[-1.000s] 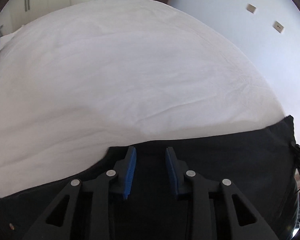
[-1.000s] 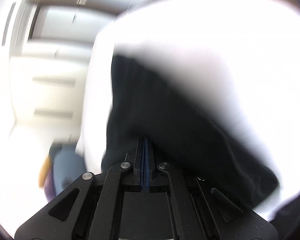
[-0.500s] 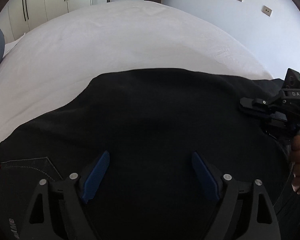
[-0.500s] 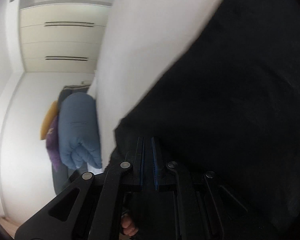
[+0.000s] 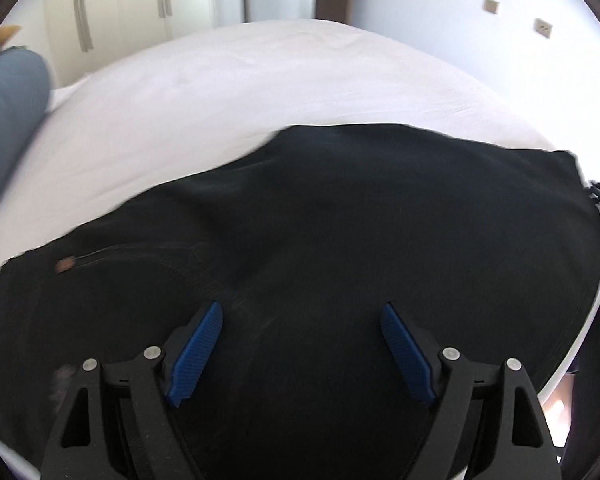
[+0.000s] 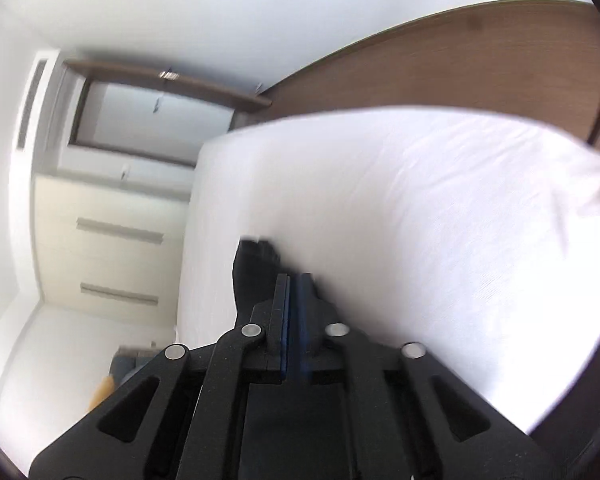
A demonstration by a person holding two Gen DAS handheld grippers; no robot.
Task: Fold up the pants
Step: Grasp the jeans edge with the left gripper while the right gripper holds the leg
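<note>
Black pants [image 5: 320, 232] lie spread across the near part of a white bed [image 5: 260, 80] in the left wrist view, with a small rivet and pocket stitching at the left. My left gripper [image 5: 300, 316] is open, its blue pads wide apart just above the cloth and holding nothing. In the right wrist view my right gripper [image 6: 296, 280] has its blue pads almost together, with a narrow gap; a bit of black cloth [image 6: 256, 268] shows just beyond the fingertips. The view is blurred, and I cannot tell if cloth is pinched.
A blue pillow [image 5: 8, 112] lies at the bed's left edge. Cream wardrobe doors [image 5: 120, 12] and a door stand behind the bed. A brown headboard [image 6: 480, 68] runs behind the bed [image 6: 420, 208] in the right wrist view. The bed's right edge is near the pants' end.
My left gripper opened wide and drew back a little over the pants. My right gripper swung away from the black cloth toward the white bed and headboard; its pads stay nearly together.
</note>
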